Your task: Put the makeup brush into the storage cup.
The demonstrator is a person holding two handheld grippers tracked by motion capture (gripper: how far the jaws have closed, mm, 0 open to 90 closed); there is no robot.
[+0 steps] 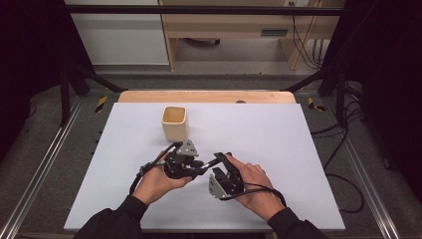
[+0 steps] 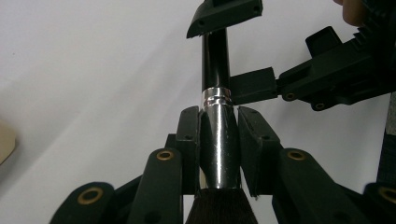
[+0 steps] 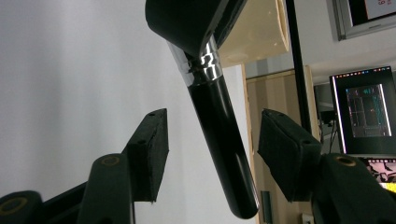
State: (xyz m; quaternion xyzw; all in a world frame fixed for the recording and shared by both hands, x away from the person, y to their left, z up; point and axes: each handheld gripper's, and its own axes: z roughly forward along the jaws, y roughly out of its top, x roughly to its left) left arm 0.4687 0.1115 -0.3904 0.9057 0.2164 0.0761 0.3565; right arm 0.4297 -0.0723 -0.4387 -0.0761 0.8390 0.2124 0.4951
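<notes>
Clamped between the pads of the left gripper (image 2: 219, 140), a makeup brush (image 2: 218, 140): dark bristles at the bottom edge of the left gripper view, a polished silver ferrule held at its widest part, a bright ridged band above it, then a glossy black handle running away from the camera. Held above the white table (image 1: 298, 134), near its front middle, not touching the surface as far as can be told. Seen in the right gripper view as a black round-ended handle (image 3: 222, 140) slanting down between the spread pads of the right gripper (image 3: 212, 154), a clear gap on either side, no contact. Both grippers (image 1: 189, 162) (image 1: 224, 174) gripped by the person's hands close together in the high view, tips almost meeting, sleeves entering from the bottom edge. Beyond them, a beige square cup (image 1: 174, 122) standing upright, well clear of the left gripper and toward the far side. Wide bare tabletop to the left, right and far right corner; little room between the two grippers themselves. Wooden strip (image 1: 206, 96) along the table's far edge, metal rails on both flanks, black cables (image 1: 343, 164) looping on the floor to the right.
</notes>
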